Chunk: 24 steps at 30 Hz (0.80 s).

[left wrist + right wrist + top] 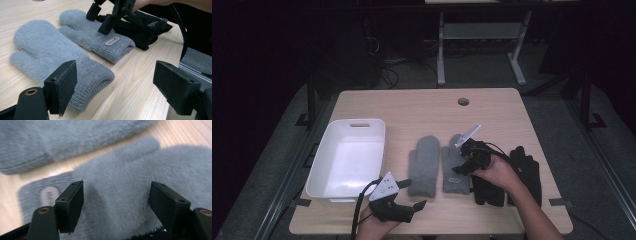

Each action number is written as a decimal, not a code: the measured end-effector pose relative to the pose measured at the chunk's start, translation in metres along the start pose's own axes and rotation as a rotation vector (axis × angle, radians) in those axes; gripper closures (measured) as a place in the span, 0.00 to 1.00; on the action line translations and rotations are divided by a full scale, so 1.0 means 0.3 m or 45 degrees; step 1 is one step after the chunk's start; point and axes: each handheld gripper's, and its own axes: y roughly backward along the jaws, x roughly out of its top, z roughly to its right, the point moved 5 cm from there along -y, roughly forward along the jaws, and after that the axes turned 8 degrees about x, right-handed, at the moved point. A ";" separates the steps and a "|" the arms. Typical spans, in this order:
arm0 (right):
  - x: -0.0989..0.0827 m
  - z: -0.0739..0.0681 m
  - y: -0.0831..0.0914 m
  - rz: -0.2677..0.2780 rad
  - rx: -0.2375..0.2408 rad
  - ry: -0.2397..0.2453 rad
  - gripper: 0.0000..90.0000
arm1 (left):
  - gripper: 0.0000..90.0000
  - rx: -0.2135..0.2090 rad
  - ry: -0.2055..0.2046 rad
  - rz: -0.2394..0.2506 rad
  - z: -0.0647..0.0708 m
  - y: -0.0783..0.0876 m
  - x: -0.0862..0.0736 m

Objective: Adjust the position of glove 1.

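Two fluffy grey mittens lie side by side mid-table, cuffs toward me: the left mitten (423, 165) (45, 50) (62, 137) and the right mitten (451, 150) (82, 30) (120, 175), which has a small label on its cuff. My right gripper (458, 170) (100, 21) (116, 197) hangs low over the right mitten. It is open, its jaws straddle the mitten's fluffy body, and they do not pinch it. My left gripper (413, 194) (115, 82) stands open near the front edge, by the left mitten's cuff, with nothing between its jaws.
A pair of black gloves (527, 170) (147, 27) lies right of the mittens, partly under my right hand. A white plastic bin (362, 125) stands at the table's left side. A round cable hole (463, 101) sits near the far edge.
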 end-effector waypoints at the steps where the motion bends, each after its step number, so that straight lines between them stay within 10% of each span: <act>1: -0.003 0.007 -0.010 -0.015 -0.006 0.005 0.33 | 0.21 0.000 -0.001 0.002 0.000 0.001 0.001; 24: -0.042 -0.010 -0.022 0.021 0.070 -0.088 0.88 | 0.21 0.004 0.000 -0.001 0.000 0.002 0.002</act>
